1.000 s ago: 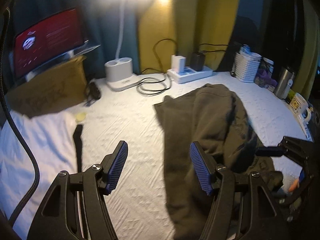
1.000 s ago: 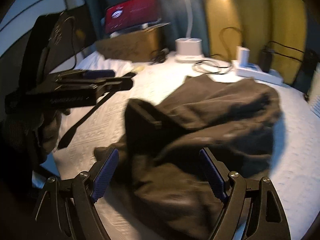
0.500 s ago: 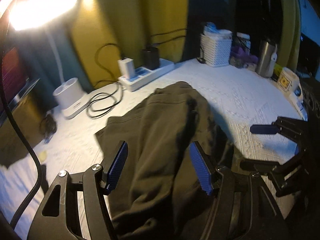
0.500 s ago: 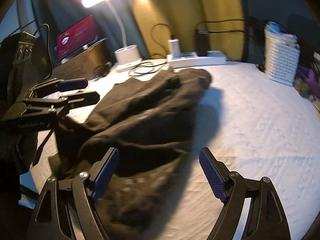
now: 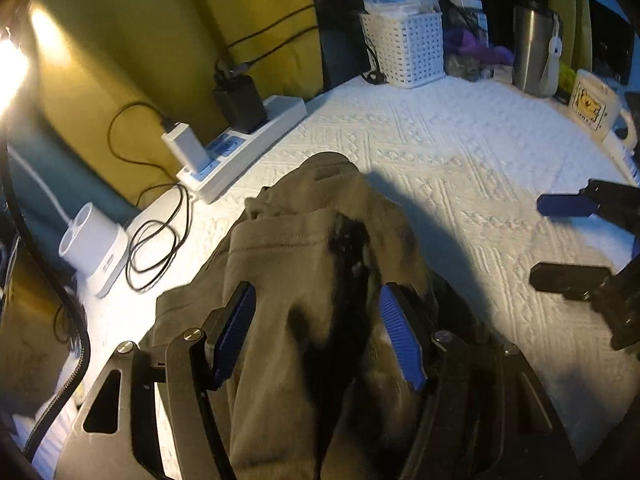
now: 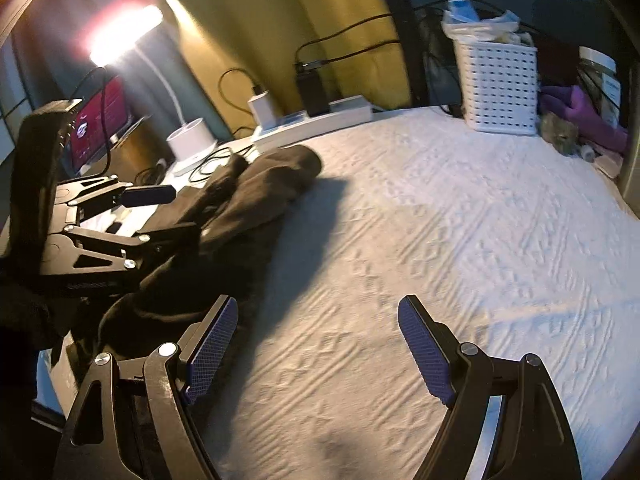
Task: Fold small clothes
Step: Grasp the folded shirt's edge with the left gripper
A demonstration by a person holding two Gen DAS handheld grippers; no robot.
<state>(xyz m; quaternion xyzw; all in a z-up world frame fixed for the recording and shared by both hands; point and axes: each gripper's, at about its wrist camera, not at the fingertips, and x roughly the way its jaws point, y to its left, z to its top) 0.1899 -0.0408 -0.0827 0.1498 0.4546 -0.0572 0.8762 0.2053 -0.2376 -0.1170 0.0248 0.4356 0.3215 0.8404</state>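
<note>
Hovering: left tool [image 5: 318, 334] agape over garment [image 5: 296, 248]; right tool [image 6: 320, 354] agape over bare bedspread [image 6: 460, 220].

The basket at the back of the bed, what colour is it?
White, with a grid of small holes; the basket shows best in the right wrist view.

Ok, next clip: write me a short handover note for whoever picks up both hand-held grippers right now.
Left hand-held gripper: open, over the garment, nothing gripped.
Right hand-held gripper: open, empty, over bare bedspread beside the garment.
Olive-brown garment: crumpled in a heap on the white bedspread, near the power strip; white basket stands at the far edge.
Done: nothing folded yet.
Left: spread the garment flat, then fold it.
</note>
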